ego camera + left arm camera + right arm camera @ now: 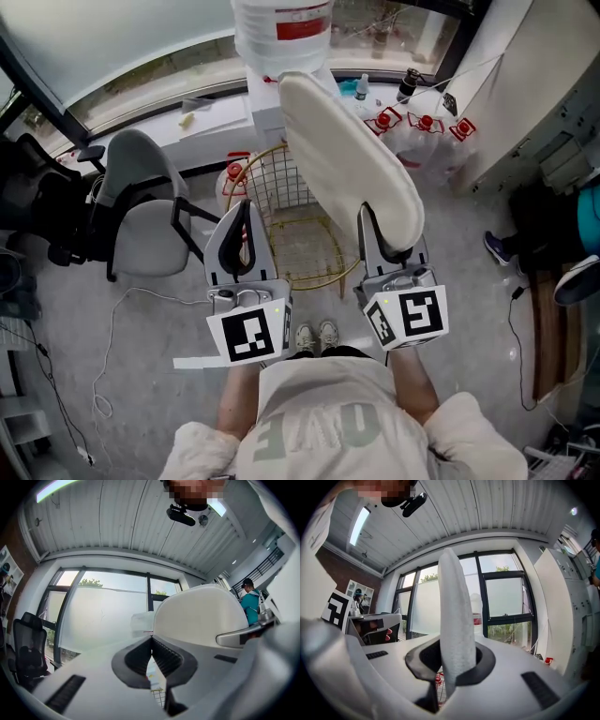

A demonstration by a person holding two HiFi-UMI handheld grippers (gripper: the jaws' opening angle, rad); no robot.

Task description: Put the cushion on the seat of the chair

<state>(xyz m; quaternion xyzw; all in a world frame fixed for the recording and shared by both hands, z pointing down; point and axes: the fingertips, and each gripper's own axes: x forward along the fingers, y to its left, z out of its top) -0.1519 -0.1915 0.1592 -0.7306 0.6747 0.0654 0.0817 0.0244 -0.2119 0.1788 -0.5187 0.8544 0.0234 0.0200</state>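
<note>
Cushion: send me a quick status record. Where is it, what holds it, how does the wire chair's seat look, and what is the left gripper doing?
cushion: white, standing on edge, held up over the chair, not yet on the seat
right gripper: shut on the cushion's lower edge
left gripper: jaws shut, nothing between them, beside the cushion
gold wire chair: below the cushion in the head view, nothing on its seat
grey office chair: left of the wire chair, untouched

Cream oval cushion [452, 611] in the right gripper [452, 660]: matt, nubbly cloth. Gold wire chair [309, 248] below it: glossy metal.
</note>
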